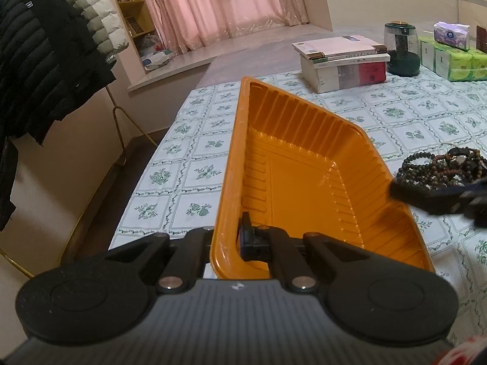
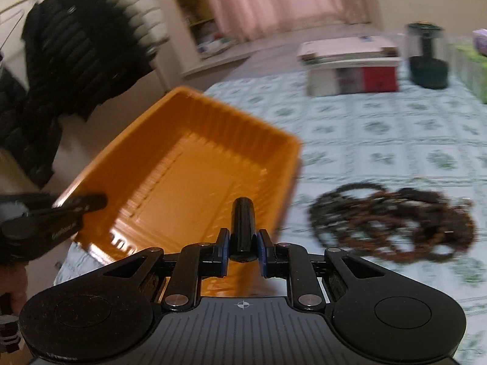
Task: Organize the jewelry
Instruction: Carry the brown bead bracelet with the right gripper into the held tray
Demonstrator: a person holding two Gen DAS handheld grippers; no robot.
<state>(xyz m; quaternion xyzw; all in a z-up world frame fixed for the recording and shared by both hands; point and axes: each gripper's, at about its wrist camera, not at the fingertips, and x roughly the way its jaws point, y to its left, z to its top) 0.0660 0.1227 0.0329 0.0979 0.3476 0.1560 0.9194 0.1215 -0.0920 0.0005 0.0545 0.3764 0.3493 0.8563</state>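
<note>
An orange plastic tray [image 1: 304, 182] lies on the floral tablecloth; it also shows in the right wrist view [image 2: 188, 164]. My left gripper [image 1: 226, 240] is shut on the tray's near rim, one finger inside, one outside. A heap of dark beaded necklaces [image 1: 441, 167] lies right of the tray, blurred in the right wrist view [image 2: 395, 222]. My right gripper [image 2: 242, 245] is shut on a black cylindrical object [image 2: 242, 225], held over the tray's near right corner. It shows in the left wrist view [image 1: 432, 194] at the tray's right rim.
A stack of books [image 1: 341, 60], a dark green jar [image 1: 401, 48] and tissue packs [image 1: 450, 57] stand at the table's far side. Jackets [image 1: 45, 60] hang on a rack left of the table. The table's left edge runs close to the tray.
</note>
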